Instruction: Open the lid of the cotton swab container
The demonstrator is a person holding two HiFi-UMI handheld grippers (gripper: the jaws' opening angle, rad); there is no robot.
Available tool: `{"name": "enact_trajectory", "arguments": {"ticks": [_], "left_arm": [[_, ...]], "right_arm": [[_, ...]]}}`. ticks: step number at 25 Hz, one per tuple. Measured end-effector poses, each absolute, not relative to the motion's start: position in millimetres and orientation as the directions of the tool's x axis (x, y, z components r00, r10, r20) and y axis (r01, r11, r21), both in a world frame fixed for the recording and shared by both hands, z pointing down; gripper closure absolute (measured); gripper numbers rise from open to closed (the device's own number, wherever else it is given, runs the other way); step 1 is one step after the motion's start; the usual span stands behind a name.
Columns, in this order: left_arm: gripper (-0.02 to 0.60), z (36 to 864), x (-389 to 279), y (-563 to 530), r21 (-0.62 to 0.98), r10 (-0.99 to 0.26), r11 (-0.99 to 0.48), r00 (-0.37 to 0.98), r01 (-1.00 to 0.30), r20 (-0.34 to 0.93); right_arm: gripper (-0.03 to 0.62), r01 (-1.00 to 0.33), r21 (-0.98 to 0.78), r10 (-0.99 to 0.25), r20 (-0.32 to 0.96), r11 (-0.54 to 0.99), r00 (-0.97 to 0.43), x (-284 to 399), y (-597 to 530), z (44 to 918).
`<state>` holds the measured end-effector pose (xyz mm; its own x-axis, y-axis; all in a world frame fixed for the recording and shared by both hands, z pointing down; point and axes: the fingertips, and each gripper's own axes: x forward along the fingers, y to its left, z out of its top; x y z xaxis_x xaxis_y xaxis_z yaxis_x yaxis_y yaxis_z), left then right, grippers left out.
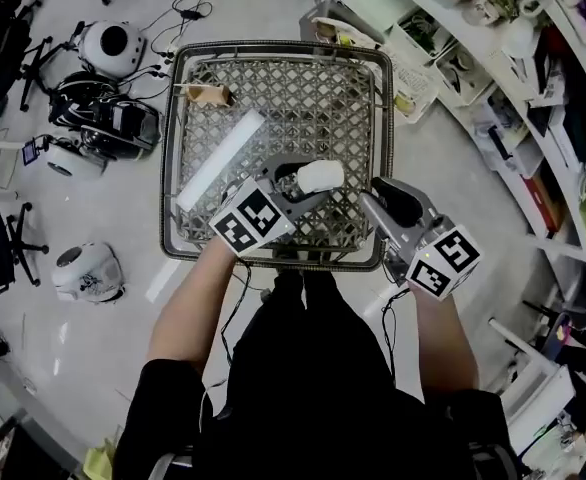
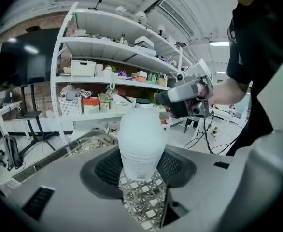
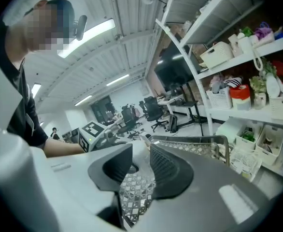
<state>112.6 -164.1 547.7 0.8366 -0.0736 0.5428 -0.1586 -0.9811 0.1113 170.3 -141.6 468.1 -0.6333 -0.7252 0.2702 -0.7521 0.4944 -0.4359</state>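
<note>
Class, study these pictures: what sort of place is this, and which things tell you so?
Probably a lab or workshop-style office: open shelves packed with boxes and bins, office chairs at desks, and cables trailing over the floor.

The head camera looks steeply down on the mesh basket (image 1: 273, 47). Cameras on the left gripper (image 1: 311, 181) and right gripper (image 1: 387, 194) sit close behind their jaws, each catching the other gripper and the basket.
</note>
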Motion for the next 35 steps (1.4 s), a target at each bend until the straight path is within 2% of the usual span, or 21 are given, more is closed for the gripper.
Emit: {"name": "enact_trajectory", "arguments": {"ticks": [9,14,22,24,29,34,35], "left_arm": [[0.384,466,85,-139,0.08,-0.061,-0.988,0.823,-0.129,0.565],[0.384,438,72,-121,0.076,-0.036,-0.992,0.815,-0.097,0.579],[0.384,407,63,-103,0.059,-0.012,-0.997,0.819,-0.056,0.574],[0.383,404,61,-101,0.054,-0.009,-0.997,0.818,-0.049,0.576],[0.382,392,55,-99,0.05,-0.019,-0.997,0.851,-0.053,0.524],[0.379,381,47,-103,0.019,-0.071,-0.996,0.879,-0.09,0.472],[0.356,381,46,-103,0.011,-0.079,-0.995,0.877,-0.095,0.474]], "right_arm": [[0.379,-0.623,-0.311,-0.587,0.211,0.718,-0.782,116,-135,397],[0.329,-0.535,-0.245,-0.491,0.22,0.809,-0.843,87,-126,371],[0.321,-0.414,-0.171,-0.361,0.273,0.894,-0.892,47,-108,357],[0.346,-0.397,-0.146,-0.35,0.268,0.906,-0.898,42,-106,353],[0.368,-0.361,-0.133,-0.325,0.23,0.923,-0.917,36,-103,340],[0.373,-0.376,-0.191,-0.351,0.152,0.907,-0.924,36,-108,324],[0.373,-0.378,-0.205,-0.356,0.138,0.903,-0.924,37,-109,321]]}}
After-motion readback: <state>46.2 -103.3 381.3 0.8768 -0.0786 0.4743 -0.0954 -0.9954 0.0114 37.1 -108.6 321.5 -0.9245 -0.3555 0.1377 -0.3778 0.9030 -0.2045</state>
